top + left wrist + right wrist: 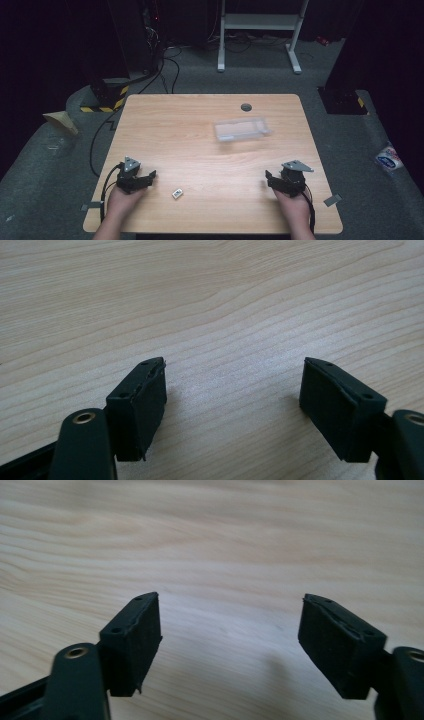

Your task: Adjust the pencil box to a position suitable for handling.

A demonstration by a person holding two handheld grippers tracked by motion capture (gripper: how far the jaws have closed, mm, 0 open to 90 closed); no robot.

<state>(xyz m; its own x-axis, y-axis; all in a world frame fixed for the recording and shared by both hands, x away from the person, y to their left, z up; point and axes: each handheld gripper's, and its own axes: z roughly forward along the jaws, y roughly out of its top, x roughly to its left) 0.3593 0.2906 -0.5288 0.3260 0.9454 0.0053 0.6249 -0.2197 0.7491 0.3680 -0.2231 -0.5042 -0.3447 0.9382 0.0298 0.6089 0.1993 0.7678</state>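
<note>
While both grippers rest at the near edge of the table [165,125] with jaws spread wide and empty, nothing has been picked up. The small white block [177,193] lies just right of the left gripper [142,181], well apart from the right gripper [278,181] and the clear tray [242,129]. Next, I judge, the left gripper must swing right and straddle the block.

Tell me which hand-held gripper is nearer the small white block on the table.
Left. The left hand-held gripper sits just left of the block, jaws open. The right hand-held gripper is much farther, across the table to its right.

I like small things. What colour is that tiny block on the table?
White, in the high view: the small block.
</note>
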